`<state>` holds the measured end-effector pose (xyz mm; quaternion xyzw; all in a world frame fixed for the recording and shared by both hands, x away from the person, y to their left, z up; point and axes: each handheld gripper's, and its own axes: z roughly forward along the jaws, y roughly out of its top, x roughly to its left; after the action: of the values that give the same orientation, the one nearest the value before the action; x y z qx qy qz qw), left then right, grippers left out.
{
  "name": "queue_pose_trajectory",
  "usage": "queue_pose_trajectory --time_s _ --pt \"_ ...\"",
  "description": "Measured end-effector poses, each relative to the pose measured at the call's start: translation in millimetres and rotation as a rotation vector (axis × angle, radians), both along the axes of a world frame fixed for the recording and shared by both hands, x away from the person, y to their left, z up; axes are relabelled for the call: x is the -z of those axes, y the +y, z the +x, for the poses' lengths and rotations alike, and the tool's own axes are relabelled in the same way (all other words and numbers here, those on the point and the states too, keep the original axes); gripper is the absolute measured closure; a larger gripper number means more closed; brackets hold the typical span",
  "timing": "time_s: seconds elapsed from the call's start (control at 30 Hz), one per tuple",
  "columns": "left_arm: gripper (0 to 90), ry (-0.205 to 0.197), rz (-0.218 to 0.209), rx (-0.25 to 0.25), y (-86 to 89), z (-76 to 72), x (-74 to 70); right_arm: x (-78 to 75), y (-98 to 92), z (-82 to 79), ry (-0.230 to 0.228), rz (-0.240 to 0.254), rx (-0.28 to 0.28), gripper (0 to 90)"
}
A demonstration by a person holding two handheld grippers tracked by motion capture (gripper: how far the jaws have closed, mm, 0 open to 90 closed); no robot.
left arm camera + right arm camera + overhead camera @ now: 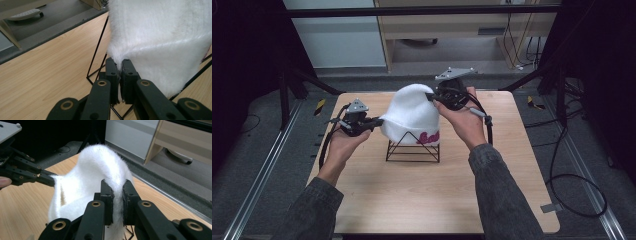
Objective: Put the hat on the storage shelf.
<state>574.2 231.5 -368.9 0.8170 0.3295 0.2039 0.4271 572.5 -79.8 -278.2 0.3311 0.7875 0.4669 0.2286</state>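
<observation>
A white fuzzy hat (411,116) sits over a black wire stand (413,150) at the middle of the wooden table (432,195), crown up and leaning far. Its near brim carries pink lettering (too partial to read). The left gripper (373,121) pinches the hat's left edge; the right gripper (430,97) is clamped on fabric at the far right.

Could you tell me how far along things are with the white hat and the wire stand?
Done: both grippers are shut on the white hat, left gripper at its left edge, right gripper near the top. In hand: the hat hangs over the black wire stand. Left: whether it goes on or off, I cannot tell.
</observation>
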Motion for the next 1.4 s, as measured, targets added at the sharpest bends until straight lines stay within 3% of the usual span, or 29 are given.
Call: queue_pose_trajectory --time_s 0.37,0.77,0.93,1.1,1.4 --pt "85.7 0.006 0.011 -0.009 8.3 -1.5 8.2 1.7 11.6 -8.3 0.010 -0.010 -0.054 82.5" --pt "85.5 0.000 0.011 0.004 10.3 -8.3 13.9 5.7 11.9 -11.5 0.018 -0.018 -0.060 82.7" --pt "85.6 0.023 0.026 0.022 9.6 -9.2 21.2 13.2 12.0 -9.4 0.044 -0.007 -0.062 82.7" --pt "85.5 0.027 0.029 0.033 9.5 -11.9 23.4 18.0 11.2 -9.6 0.051 -0.029 -0.053 82.8" --pt "85.5 0.019 0.022 0.044 10.0 -21.6 23.0 17.5 9.0 -19.7 0.048 -0.035 -0.062 82.8"
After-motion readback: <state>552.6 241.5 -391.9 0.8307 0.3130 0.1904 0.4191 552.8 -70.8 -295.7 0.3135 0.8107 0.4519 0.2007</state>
